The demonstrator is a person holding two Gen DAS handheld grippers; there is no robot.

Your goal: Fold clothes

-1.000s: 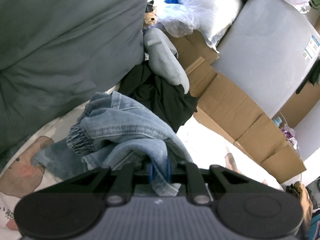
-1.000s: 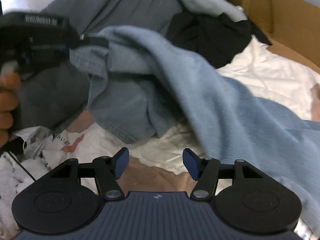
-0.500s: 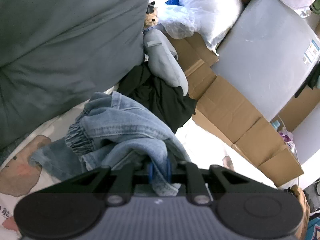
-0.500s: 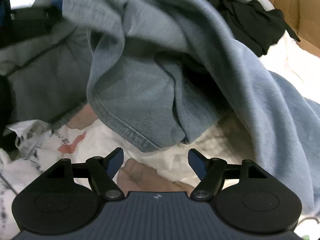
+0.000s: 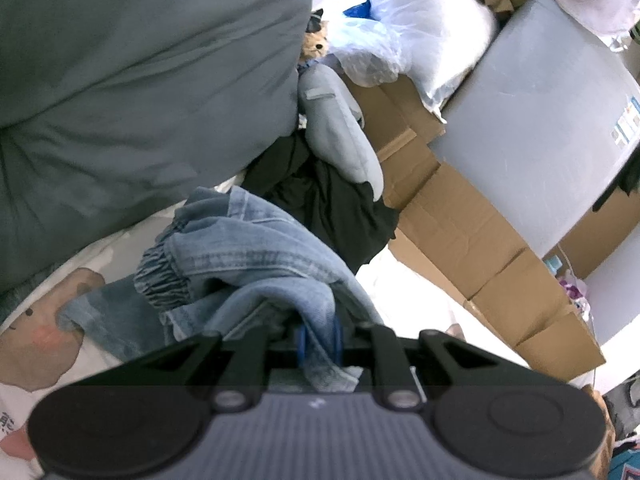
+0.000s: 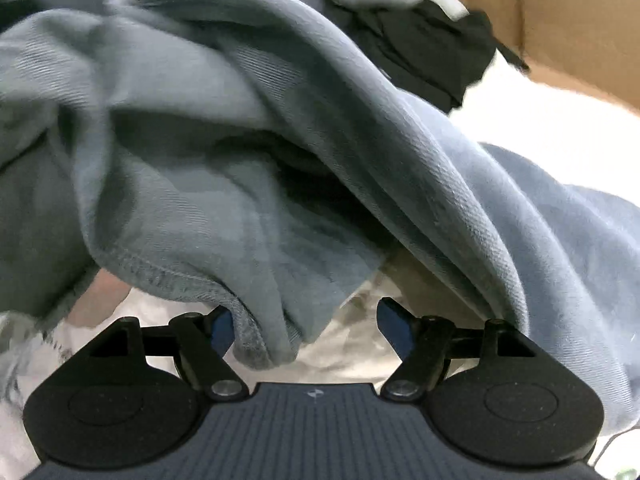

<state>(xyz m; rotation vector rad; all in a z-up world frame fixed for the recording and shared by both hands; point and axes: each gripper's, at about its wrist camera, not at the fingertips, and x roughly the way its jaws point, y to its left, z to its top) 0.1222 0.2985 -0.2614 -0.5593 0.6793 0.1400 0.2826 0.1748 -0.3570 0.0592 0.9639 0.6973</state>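
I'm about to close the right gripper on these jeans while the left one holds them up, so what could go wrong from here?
1. The right gripper is open with only a hanging hem of the jeans between its fingers, off toward one finger; closing now may catch just an edge that slips out.
2. The left gripper pinches a bunched fold of the jeans, so the wad may pull out when tugged.
3. The black garment lies against the jeans and may drag along.

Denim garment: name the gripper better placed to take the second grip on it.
Right. The right gripper is open with a hanging fold of the denim garment between its fingers; the left gripper is already shut on the cloth.
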